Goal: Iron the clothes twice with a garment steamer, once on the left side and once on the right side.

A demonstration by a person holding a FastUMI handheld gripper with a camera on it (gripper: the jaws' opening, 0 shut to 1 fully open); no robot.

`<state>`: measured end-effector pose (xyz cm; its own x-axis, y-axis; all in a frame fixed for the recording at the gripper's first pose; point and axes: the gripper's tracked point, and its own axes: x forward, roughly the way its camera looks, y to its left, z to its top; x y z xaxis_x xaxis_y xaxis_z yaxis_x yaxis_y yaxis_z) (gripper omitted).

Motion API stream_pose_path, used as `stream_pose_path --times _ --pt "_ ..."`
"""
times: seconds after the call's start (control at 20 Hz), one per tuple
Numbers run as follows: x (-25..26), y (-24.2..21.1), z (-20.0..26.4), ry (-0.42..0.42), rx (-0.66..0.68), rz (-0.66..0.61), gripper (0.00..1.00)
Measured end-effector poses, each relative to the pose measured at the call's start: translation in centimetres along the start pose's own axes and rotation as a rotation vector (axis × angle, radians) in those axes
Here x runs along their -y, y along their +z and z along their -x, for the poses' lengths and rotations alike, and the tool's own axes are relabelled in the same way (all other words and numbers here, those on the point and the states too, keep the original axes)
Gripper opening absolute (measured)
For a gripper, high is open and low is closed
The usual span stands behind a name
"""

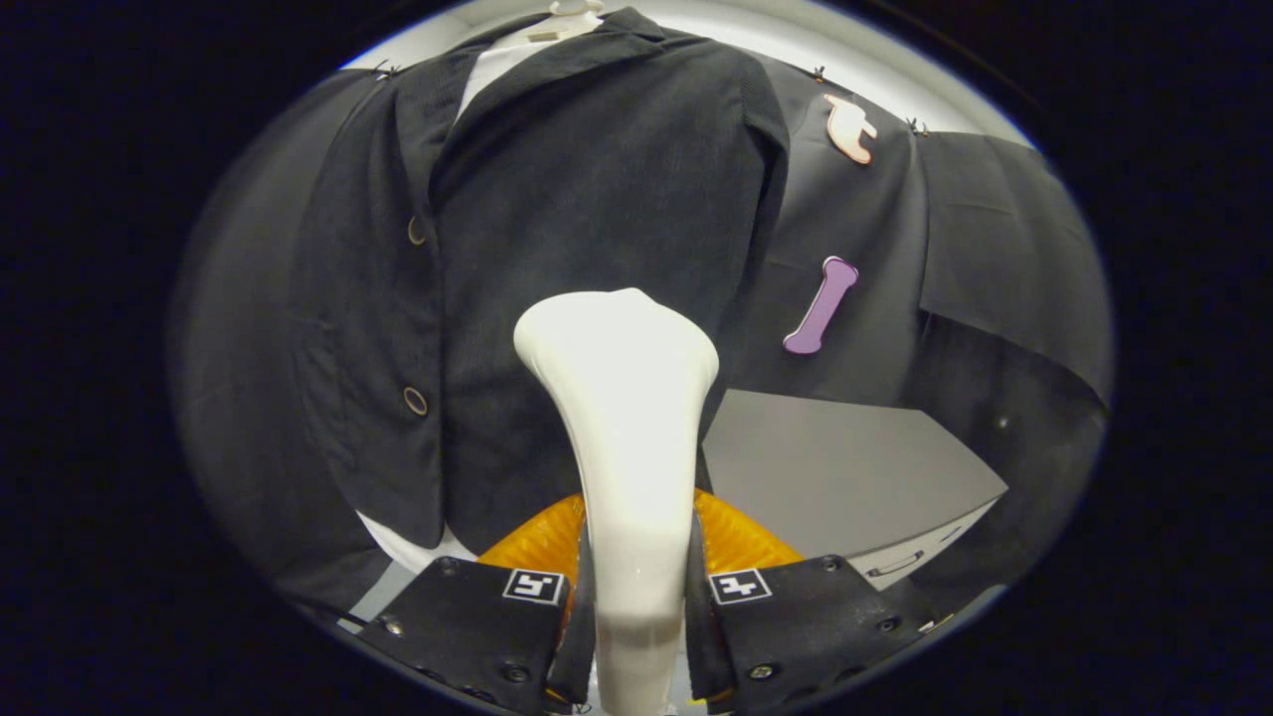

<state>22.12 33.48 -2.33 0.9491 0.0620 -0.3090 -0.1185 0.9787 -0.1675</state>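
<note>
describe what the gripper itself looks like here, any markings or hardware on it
The gripper shows as two broad, flat jaws, one on each side of the view's middle. Each carries a square black-and-white marker tag near its inner top corner. Round screw heads dot both plates. Ribbed, fan-shaped pieces rise just behind the jaws.

The garment steamer [625, 438] looks like smooth, glossy plastic — light sheens along its neck where both fingers [796, 617] of the gripper [636, 622] press on it. The jacket [557, 259] is matt woven cloth with a fine ribbed grain, its buttons [415, 401] ringed in dull metal. The hanger [567, 18] reads as plain plastic. Beside it, the cabinet [845, 472] has a flat, matt top — smooth, no shine.
</note>
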Motion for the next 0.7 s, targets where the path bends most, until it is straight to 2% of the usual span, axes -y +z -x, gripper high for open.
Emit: stream_pose_path --times 0.7 --pt "1.1 -6.0 -3.9 0.015 -0.138 0.018 0.4"
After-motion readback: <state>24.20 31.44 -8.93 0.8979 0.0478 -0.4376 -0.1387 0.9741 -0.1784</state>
